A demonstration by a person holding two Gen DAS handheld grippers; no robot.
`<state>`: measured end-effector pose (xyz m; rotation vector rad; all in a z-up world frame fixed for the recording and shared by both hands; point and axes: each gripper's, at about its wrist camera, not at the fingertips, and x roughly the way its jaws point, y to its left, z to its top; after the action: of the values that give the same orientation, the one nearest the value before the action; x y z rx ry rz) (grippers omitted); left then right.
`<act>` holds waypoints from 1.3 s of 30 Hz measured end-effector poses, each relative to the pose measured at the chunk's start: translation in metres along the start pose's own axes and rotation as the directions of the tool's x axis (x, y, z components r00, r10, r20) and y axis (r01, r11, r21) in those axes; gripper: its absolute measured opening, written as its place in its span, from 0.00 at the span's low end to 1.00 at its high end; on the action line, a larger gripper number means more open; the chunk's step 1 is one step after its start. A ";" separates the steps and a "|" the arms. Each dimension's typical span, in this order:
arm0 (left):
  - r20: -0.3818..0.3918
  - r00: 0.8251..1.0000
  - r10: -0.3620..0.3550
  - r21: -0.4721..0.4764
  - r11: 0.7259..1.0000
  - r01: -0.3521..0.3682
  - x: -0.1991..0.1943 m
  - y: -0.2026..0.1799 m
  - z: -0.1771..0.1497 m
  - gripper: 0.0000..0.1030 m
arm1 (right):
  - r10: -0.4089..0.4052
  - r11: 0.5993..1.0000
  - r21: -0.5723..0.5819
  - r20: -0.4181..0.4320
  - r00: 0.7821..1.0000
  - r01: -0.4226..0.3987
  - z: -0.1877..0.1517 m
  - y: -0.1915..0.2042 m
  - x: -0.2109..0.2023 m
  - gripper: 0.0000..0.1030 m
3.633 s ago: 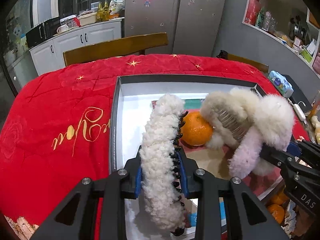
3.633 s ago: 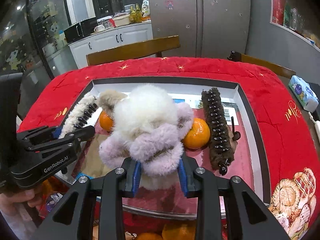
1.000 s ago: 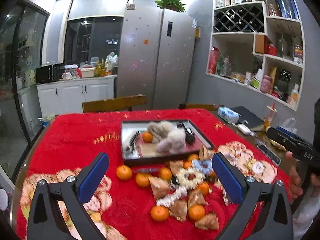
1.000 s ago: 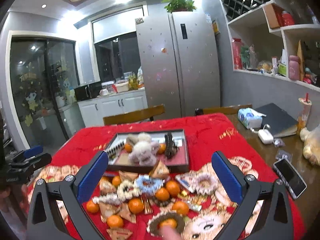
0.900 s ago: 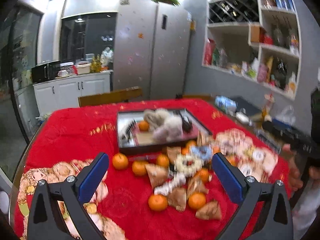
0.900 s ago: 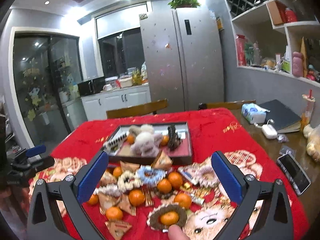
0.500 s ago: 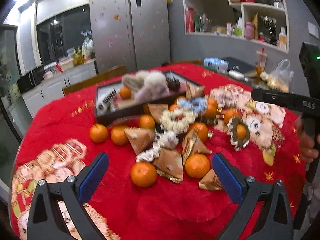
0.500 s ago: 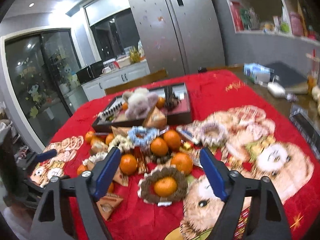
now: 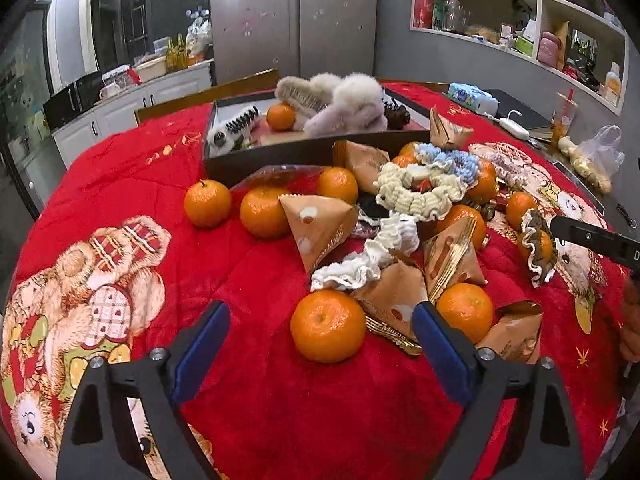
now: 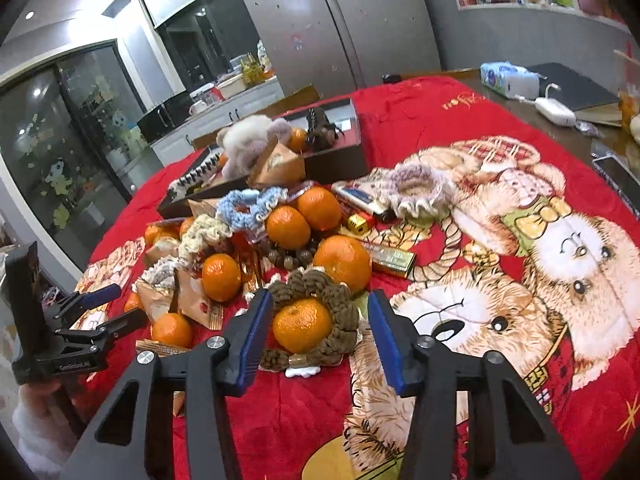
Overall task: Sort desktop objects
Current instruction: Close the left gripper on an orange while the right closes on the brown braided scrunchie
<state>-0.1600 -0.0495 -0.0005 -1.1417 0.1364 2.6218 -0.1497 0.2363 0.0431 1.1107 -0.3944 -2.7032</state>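
Observation:
Several oranges, scrunchies and brown triangular snack packets lie heaped on the red tablecloth. My left gripper [image 9: 320,344] is open, its fingers on either side of the nearest orange [image 9: 327,325], not touching it. My right gripper [image 10: 318,322] is open around a brown scrunchie [image 10: 320,312] with an orange [image 10: 302,323] sitting in its ring. The dark tray [image 9: 312,148] at the back holds fluffy hair clips [image 9: 344,102], a white claw clip [image 9: 234,126] and an orange [image 9: 280,117]. The tray also shows in the right wrist view [image 10: 340,160].
A cream scrunchie [image 9: 420,192], a blue scrunchie [image 9: 452,162] and a white one [image 9: 368,256] lie mid-pile. A pink scrunchie [image 10: 416,192], a lighter [image 10: 360,198] and gold bars [image 10: 390,258] lie right of the heap. A tissue pack [image 10: 508,76], charger and notebook sit at the table's far right.
Both grippers let go of the hair clips in the tray, pulled back, then came down low over the near heap. The right gripper narrowed around the scrunchie with the orange.

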 end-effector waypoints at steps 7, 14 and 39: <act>-0.026 0.999 -0.021 -0.014 1.000 0.020 0.008 0.003 0.001 0.91 | 0.061 0.994 0.092 -0.011 0.998 -0.060 -0.004 -0.016 0.010 0.45; -0.054 0.998 -0.036 -0.052 0.998 0.033 0.017 0.011 0.002 0.87 | 0.134 0.985 0.111 -0.031 0.991 -0.130 -0.003 -0.015 0.016 0.45; -0.036 0.998 -0.042 -0.042 0.998 0.040 0.006 0.004 -0.002 0.39 | 0.171 0.973 0.155 0.006 0.985 -0.169 -0.006 -0.014 0.001 0.26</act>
<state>-0.1633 -0.0525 -0.0064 -1.1935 0.0660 2.5801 -0.1472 0.2477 0.0336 1.0710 -0.6761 -2.5536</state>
